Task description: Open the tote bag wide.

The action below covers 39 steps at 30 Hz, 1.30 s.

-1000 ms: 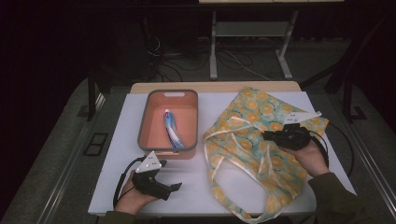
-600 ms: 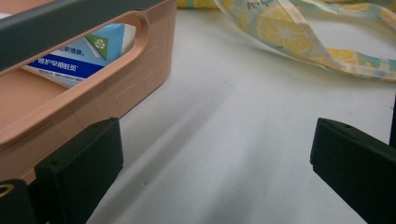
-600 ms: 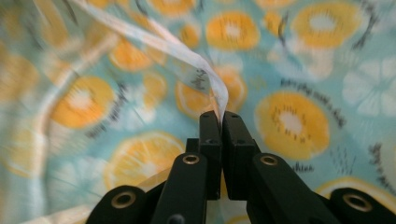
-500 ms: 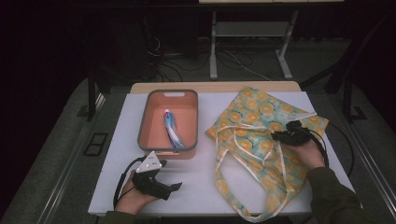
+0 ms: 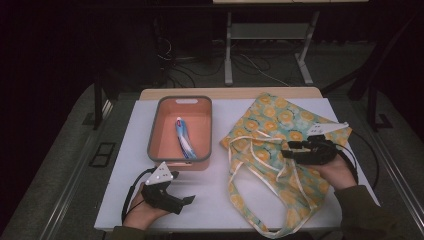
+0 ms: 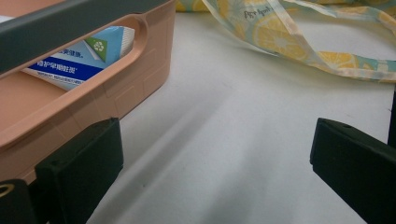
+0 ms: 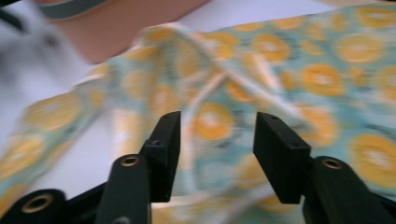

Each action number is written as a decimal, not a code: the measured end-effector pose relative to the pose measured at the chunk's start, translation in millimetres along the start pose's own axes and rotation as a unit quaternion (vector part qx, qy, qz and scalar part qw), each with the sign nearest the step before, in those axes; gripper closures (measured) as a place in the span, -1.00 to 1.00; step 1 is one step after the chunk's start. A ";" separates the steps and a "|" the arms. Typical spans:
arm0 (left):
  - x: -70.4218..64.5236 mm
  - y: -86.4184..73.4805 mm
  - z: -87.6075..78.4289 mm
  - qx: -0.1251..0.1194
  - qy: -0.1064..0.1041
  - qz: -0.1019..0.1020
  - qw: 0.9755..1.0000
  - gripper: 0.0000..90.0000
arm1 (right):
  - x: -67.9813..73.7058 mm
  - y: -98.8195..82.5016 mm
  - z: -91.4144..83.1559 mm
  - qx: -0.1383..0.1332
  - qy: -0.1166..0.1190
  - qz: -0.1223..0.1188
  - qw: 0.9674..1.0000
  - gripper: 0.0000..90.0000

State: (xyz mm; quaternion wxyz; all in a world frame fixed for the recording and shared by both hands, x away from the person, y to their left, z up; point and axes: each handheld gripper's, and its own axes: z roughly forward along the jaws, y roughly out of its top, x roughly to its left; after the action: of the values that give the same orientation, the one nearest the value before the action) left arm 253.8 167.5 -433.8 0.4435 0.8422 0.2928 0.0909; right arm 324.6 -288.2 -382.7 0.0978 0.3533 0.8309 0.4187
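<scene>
Right gripper [image 5: 291, 149] over the bag [image 5: 280, 130], jaws just parted, nothing pinched. Left gripper [image 5: 186, 201] resting wide open beside the tray [image 5: 156, 131]. Tube [image 5: 183, 138] still in tray; bagging it likely remains, bag unopened.

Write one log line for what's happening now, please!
right hand-held gripper: open, just opened, over tote bag | left hand-held gripper: open, idle | toothpaste in bin

right gripper view motion-blurred, tote bag [image 7: 299, 70] smeared, toothpaste tube [image 6: 79, 58] half hidden by basket [image 6: 93, 88] wall
</scene>
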 end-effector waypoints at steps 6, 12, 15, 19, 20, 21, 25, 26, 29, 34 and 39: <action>-0.1 0.3 -0.2 -0.002 -0.001 -0.001 1.000 -0.98 | 30.4 -14.4 21.9 0.051 0.018 -0.063 0.997 0.39; 0.3 0.2 -0.2 -0.002 -0.001 -0.001 1.000 -0.98 | 28.4 -26.1 43.6 0.092 0.011 -0.078 0.993 0.26; -0.3 0.2 -0.1 -0.001 -0.002 0.000 1.000 -0.98 | 24.7 -29.0 48.5 0.099 0.016 -0.073 0.992 0.14; -0.7 0.4 0.3 -0.001 -0.002 0.000 1.000 -0.98 | 24.8 -34.5 53.4 0.117 0.007 -0.087 0.989 0.12; -0.7 0.4 0.3 0.000 -0.002 0.000 1.000 -0.98 | 25.1 -36.0 55.1 0.124 0.004 -0.096 0.988 0.12; -0.9 0.3 0.3 -0.001 -0.002 0.000 1.000 -0.98 | 25.3 -36.7 54.8 0.121 0.005 -0.097 0.988 0.13; -0.6 0.3 0.2 -0.001 -0.001 -0.001 1.000 -0.98 | 24.1 -37.2 54.3 0.118 0.008 -0.096 0.988 0.40; -0.6 0.3 0.3 0.000 -0.001 -0.001 1.000 -0.98 | 23.2 -37.1 54.1 0.118 0.006 -0.094 0.989 0.51; -0.8 0.4 0.3 0.000 -0.002 0.000 1.000 -0.97 | 20.2 -37.2 53.5 0.115 0.006 -0.085 0.990 0.76; -0.6 0.5 0.3 0.000 -0.001 0.000 1.000 -0.97 | 17.9 -37.4 52.9 0.113 0.008 -0.073 0.991 0.98; -0.7 0.6 -0.2 -0.001 -0.002 0.001 1.000 -0.97 | 20.2 -35.4 50.2 0.098 0.042 -0.047 0.993 0.99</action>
State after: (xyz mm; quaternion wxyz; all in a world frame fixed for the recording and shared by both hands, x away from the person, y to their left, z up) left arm 253.4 167.0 -433.1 0.4445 0.8423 0.2914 0.0898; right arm 314.9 -257.4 -438.7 0.0477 0.3035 0.8870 0.3447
